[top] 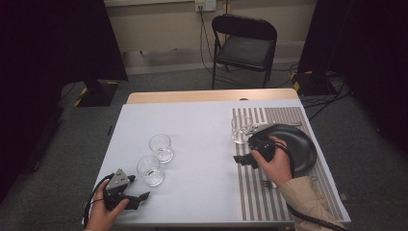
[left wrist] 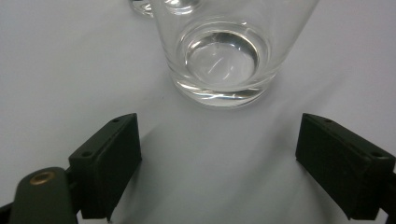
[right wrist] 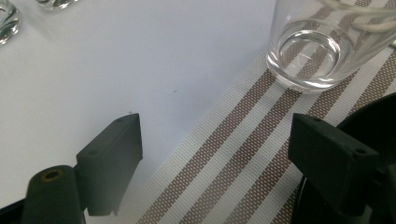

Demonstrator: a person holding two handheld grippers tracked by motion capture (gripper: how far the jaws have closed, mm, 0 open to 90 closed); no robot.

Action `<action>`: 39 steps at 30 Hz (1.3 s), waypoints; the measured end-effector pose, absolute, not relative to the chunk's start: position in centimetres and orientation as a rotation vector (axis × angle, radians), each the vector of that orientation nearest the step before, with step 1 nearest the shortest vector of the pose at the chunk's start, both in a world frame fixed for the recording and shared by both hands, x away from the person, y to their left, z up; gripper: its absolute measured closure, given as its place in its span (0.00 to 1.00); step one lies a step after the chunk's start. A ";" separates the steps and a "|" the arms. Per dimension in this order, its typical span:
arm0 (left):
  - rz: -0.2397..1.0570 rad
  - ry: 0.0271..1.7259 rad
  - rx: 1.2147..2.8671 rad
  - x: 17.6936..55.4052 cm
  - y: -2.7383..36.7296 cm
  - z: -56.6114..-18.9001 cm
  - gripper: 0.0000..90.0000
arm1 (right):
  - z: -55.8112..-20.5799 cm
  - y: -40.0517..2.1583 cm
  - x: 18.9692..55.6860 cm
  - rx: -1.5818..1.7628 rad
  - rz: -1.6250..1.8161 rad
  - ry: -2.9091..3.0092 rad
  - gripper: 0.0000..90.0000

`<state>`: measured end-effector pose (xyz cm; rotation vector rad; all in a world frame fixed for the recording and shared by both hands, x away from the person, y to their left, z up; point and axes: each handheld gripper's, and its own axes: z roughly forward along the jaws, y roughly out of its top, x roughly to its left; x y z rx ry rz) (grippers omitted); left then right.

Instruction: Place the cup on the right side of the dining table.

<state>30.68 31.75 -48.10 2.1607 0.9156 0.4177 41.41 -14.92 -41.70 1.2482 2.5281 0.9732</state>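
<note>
Glass [left wrist: 217,51] nearest the left gripper [top: 129,193] stands upright on the white table [top: 202,125], just ahead of its wide-open, empty jaws, so a careless push forward could topple it into the second glass [top: 161,147] close behind.
</note>
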 end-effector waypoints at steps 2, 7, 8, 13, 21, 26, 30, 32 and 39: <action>0.418 0.914 2.163 30.7 31.8 -48.1 0.15 | -41.8 -14.9 41.4 1.240 0.974 2.531 0.19; 0.418 0.916 2.160 30.7 31.7 -48.1 0.15 | -42.1 -14.8 41.1 1.243 0.971 2.539 0.19; 0.418 0.916 2.160 30.7 31.7 -48.1 0.15 | -42.1 -14.8 41.1 1.243 0.971 2.539 0.19; 0.420 0.913 2.162 30.7 31.8 -48.1 0.15 | -42.2 -14.7 40.8 1.228 0.962 2.548 0.19; 0.421 0.913 2.163 30.7 31.8 -48.1 0.15 | -42.8 -14.8 40.4 1.225 0.971 2.566 0.19; 0.419 0.912 2.165 30.7 31.8 -48.1 0.15 | -42.9 -14.8 40.2 1.226 0.964 2.566 0.19; 0.418 0.914 2.163 30.7 31.8 -48.1 0.15 | -42.8 -14.9 40.1 1.226 0.971 2.569 0.19; 0.422 0.911 2.166 30.7 31.8 -48.1 0.15 | -42.8 -15.0 39.9 1.227 0.968 2.569 0.21; 0.418 0.916 2.161 30.7 31.7 -48.1 0.15 | -43.0 -15.1 39.5 1.212 0.977 2.585 0.20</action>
